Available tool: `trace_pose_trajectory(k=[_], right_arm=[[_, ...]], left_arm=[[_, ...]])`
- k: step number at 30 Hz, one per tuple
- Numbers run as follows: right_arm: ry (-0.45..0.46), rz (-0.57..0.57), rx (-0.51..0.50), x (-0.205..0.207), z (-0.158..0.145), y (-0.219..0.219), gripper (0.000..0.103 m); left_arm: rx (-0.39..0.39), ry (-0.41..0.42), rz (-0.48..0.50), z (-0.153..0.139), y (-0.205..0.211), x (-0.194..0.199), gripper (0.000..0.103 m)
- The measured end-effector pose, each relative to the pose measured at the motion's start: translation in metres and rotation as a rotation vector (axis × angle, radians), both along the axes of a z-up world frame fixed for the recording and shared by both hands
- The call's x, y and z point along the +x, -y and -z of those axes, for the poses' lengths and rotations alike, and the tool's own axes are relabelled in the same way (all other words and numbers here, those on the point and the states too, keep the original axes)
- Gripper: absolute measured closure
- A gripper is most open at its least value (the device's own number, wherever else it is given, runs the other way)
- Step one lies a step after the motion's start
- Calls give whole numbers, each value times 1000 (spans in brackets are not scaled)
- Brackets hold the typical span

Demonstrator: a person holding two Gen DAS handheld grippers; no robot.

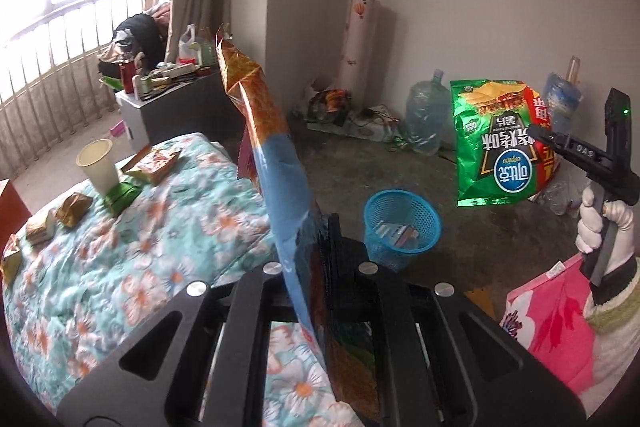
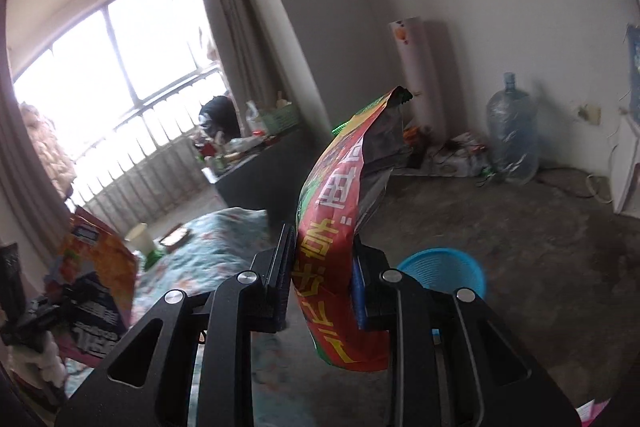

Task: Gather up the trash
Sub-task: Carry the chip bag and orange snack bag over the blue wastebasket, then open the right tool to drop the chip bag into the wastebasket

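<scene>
In the left wrist view my left gripper (image 1: pixel 316 259) is shut on an orange and blue snack bag (image 1: pixel 276 155) that stands edge-on and rises above the fingers. To the right, a white-gloved hand (image 1: pixel 596 223) holds my right gripper (image 1: pixel 540 135), which is shut on a green chip bag (image 1: pixel 496 143) hanging in the air. The right wrist view shows that gripper (image 2: pixel 320 259) clamped on the bag's red and green side (image 2: pixel 340 227). A blue mesh basket (image 1: pixel 402 223) (image 2: pixel 444 271) stands on the floor below both bags, with a small packet inside. The orange bag (image 2: pixel 100 267) also shows at the far left.
A bed with a floral quilt (image 1: pixel 160 247) carries a paper cup (image 1: pixel 98 163) and several small wrappers (image 1: pixel 152 167). A cluttered grey table (image 1: pixel 168 95) stands by the window railing. A large water jug (image 1: pixel 426 115) and floor litter (image 1: pixel 340 107) sit along the wall. A pink cloth (image 1: pixel 552 311) is low right.
</scene>
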State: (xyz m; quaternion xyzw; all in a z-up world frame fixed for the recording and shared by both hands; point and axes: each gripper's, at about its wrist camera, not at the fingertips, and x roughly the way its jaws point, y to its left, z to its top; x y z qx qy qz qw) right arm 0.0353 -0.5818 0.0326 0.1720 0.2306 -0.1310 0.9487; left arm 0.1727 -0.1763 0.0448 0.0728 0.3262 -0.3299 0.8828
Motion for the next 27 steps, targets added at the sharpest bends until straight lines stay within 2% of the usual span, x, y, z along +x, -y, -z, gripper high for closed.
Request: trace_pose_trajectory(k=[3,7,10,16,18,19,22,23,25,27], right_arm=[[-78,34,-130,24,31,14,78],[-213,43,-293,73,95,25,78],[-289,37,-343,105,143,37,78],[-387,54,-371,162,234,67,78],[-421,81,-340,176,266,78,76],[-441,85,-292,181,283,84,73],[-506,128,-159,192,319,98,70],[-507,147,-126,191,325,99,68],[-472,181,-80,182,325,99,52],[-412,219,-28,165,319,102,48]], left_arm=[[2,-15,37,7,29,8,97],[7,-75,71,24,48,25,97],[23,-100,73,36,58,42,97],[49,-127,52,50,71,73,97],[60,-133,50,54,76,80,97],[66,-140,51,57,80,84,97],[82,-163,57,65,91,92,97],[83,-172,63,68,94,94,97],[85,-184,73,72,100,97,97],[87,-186,82,73,106,99,97]])
